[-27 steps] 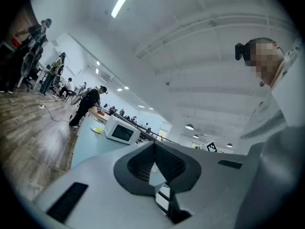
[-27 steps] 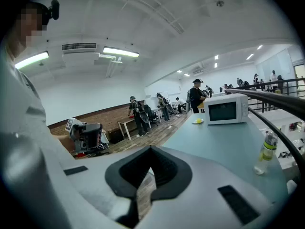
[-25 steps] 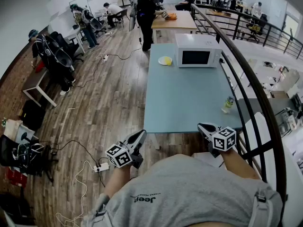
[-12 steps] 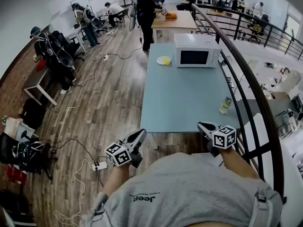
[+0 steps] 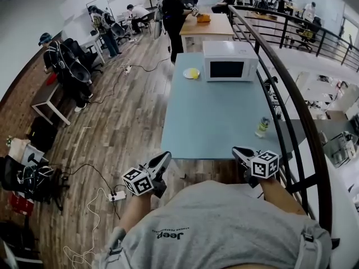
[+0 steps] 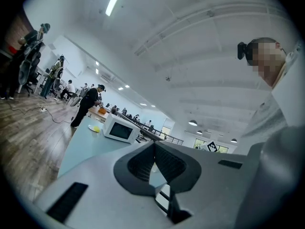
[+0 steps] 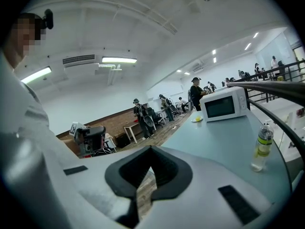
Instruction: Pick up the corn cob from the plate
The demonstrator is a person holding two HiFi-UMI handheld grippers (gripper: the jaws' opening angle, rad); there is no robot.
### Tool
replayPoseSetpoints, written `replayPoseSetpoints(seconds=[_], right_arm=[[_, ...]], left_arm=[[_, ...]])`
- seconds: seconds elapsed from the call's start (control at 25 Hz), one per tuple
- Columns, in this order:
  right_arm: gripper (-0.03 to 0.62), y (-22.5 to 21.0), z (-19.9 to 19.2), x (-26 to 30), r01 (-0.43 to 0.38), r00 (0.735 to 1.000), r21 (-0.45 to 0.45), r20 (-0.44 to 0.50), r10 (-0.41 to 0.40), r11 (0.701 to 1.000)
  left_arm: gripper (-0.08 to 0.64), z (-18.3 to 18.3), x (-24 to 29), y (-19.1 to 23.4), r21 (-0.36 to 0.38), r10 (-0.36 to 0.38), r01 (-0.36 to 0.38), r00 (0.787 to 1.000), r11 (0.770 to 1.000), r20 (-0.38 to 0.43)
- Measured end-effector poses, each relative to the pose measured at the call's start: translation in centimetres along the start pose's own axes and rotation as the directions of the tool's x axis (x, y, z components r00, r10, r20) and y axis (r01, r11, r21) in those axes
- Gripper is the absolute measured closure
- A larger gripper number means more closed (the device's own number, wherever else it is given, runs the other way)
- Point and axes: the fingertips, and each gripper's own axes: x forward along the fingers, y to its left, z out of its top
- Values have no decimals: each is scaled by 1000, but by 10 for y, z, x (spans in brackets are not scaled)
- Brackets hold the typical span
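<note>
wooden floor (image 5: 129, 116) runs beside a long pale blue surface (image 5: 219, 122). at its far end stands a white microwave (image 5: 226, 60), and just left of it a plate (image 5: 188, 73) carries the yellow corn cob (image 5: 194, 72). the cob is too small to tell which way its long axis points. the left tool (image 5: 165, 157) and right tool (image 5: 236, 149) are at the near edge, well apart from the plate, both with jaws pressed together on nothing.
</note>
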Motion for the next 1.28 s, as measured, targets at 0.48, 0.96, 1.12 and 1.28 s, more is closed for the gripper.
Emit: replayPoseSetpoints(seconds=[0.48,0.96,1.12,1.28], right_arm=[[577,-29,-20,15,-93,994,31,-51,95,995],[577,-40,22,152,-19,997,15,-73,20,1000],[577,-32,56,210,22,999,26,-42,-21,999],[577,-34,89,260,73,997,36,-26,-72,997]], left_arm=[[541,-13,30,-4,-4,73,-74,995,997,-64],[541,28,42,137,-17,-26,25,997,1000,-70],[541,68,39,197,-21,-80,78,993,997,-88],[541,102,48,249,-25,-132,130,984,991,-120]])
